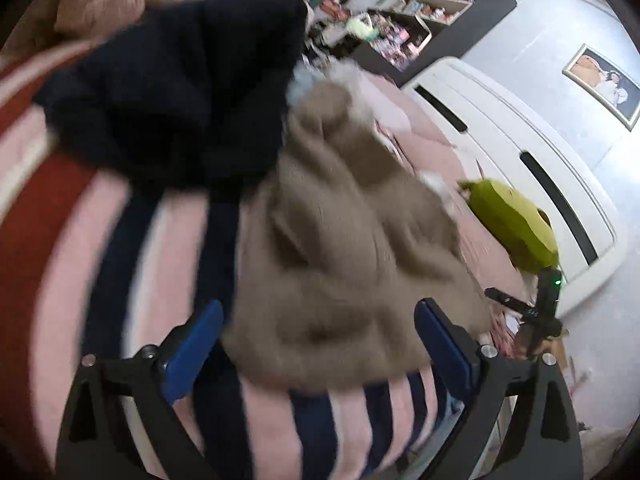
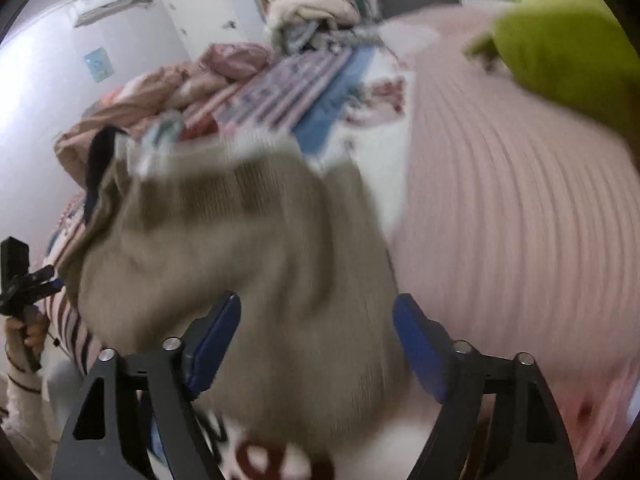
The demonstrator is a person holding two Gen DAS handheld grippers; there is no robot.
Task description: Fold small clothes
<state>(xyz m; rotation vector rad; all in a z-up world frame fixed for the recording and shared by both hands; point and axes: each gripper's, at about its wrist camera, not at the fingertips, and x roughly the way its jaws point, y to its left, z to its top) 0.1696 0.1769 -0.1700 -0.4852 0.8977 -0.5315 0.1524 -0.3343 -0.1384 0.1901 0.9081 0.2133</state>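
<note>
Logging scene: both wrist views are motion-blurred.
Left gripper [image 1: 318, 344]: blue fingers spread wide, gripping nothing; the near edge of the beige knit garment [image 1: 340, 248] lies between them.
Right gripper [image 2: 316, 344]: blue fingers equally wide apart, nothing clamped; the beige knit garment [image 2: 240, 264] fills the gap and hides the surface under it. Whether the pads touch the fabric cannot be told.
Left view only: a dark navy garment [image 1: 180, 92] at 11 o'clock, touching the beige one's far-left edge; a white headboard [image 1: 516, 168] at 2 o'clock; a framed picture [image 1: 604, 86] on the wall; cluttered shelves [image 1: 420, 12] at 1 o'clock; the other gripper's black body near 4 o'clock.
Right view only: a wall air conditioner [image 2: 112, 4] at 10 o'clock; a heap of pink bedding [image 2: 168, 92]; the person's left hand [image 2: 24, 336] on its handle at 8 o'clock.
Both views: a lime-green item [image 1: 516, 224] [image 2: 568, 48], well apart from the beige garment.
Edges and room: in the right view a ribbed pink bedspread [image 2: 512, 220] lies bare from 1 to 4 o'clock, right of the garment's edge.
Surface: a bed; a pink, white, red and navy striped cover [image 1: 80, 248] lies under the clothes in the left view.
</note>
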